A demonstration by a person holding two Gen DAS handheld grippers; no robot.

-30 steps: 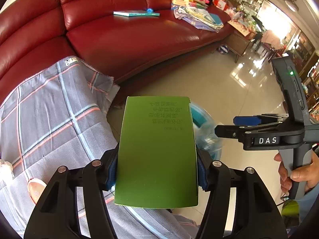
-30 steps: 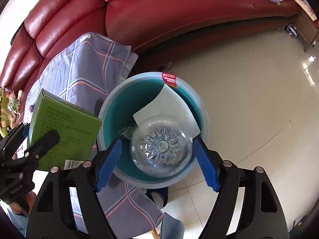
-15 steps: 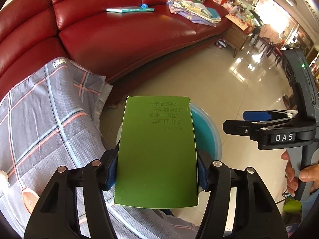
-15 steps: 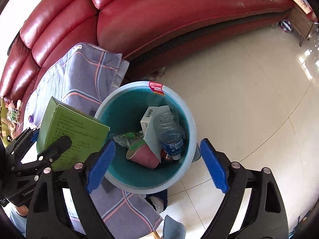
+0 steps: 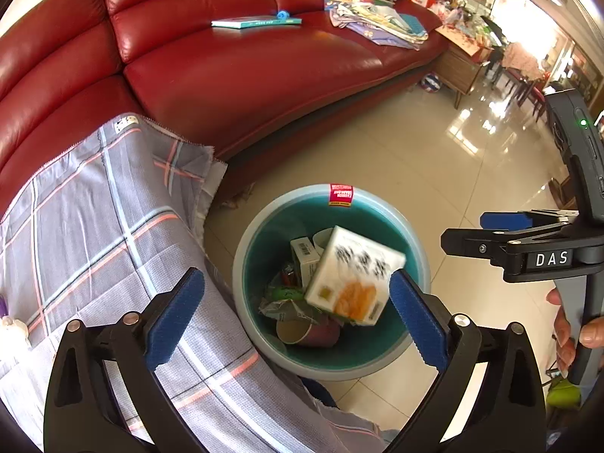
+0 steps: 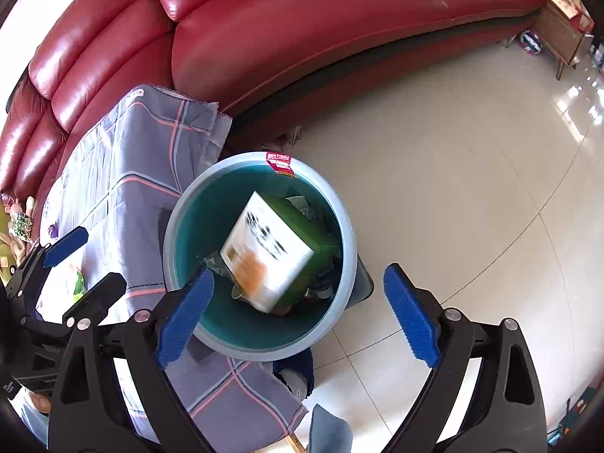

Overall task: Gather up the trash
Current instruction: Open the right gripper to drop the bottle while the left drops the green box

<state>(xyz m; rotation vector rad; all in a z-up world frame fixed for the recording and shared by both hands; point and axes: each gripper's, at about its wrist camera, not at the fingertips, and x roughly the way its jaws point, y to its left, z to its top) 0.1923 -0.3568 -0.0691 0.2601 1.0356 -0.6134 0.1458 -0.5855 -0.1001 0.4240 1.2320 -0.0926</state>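
We are hovering both claws, left claw and right claw, spread and empty over the bin just ahead, where the box is tumbling onto a cup and scraps, so this piece looks nearly collected.

My left gripper hangs above the bin, fingers spread wide with nothing between them. The box sits tilted inside the bin, on top of a cup, a smaller carton and crumpled wrappers. The bin stands on the floor, just right of the cloth-covered table, with the sofa behind both. A book lies on the sofa seat. My right gripper, also spread and empty, hovers over the bin's near rim, to the right of my left one.
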